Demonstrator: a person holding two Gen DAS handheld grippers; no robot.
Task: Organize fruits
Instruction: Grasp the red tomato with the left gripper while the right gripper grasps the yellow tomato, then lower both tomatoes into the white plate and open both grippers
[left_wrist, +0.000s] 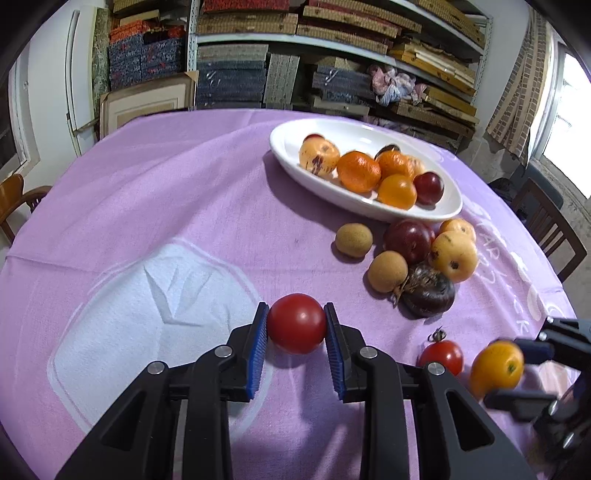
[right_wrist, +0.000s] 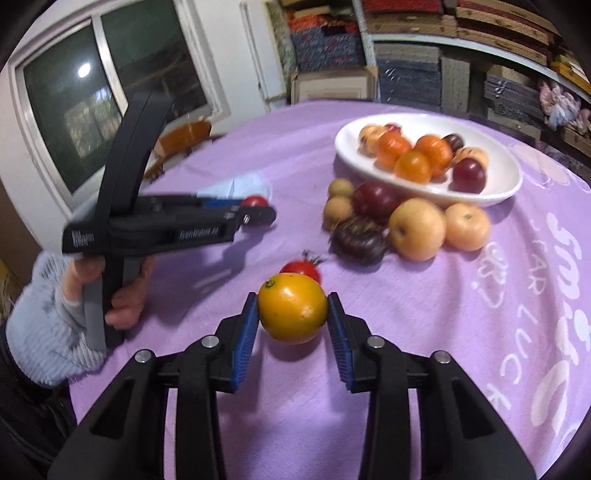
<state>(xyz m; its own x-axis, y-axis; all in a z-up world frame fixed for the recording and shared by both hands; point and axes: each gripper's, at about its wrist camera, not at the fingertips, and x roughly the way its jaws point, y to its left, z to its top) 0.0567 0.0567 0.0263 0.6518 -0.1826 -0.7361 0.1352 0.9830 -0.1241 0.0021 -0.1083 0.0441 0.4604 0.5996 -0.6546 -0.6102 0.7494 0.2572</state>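
My left gripper (left_wrist: 296, 326) is shut on a red tomato (left_wrist: 296, 322), held just above the purple cloth. My right gripper (right_wrist: 291, 314) grips an orange-yellow tomato (right_wrist: 292, 313) between its blue pads (right_wrist: 245, 334); the same fruit (left_wrist: 496, 365) shows at the right edge of the left wrist view. A small red tomato with a green stem (right_wrist: 301, 269) lies just beyond it. A white oval bowl (left_wrist: 288, 142) at the far right of the table holds several oranges, plums and yellow fruits. A loose pile of fruit (left_wrist: 410, 254) lies in front of the bowl.
A round table under a purple cloth (left_wrist: 184, 192) with a white logo fills both views. A person's hand in a light blue sleeve (right_wrist: 44, 325) holds the left gripper's handle (right_wrist: 122, 221). Wooden chairs (left_wrist: 546, 225) stand around the table; shelves of stacked boxes (left_wrist: 332, 55) fill the back wall.
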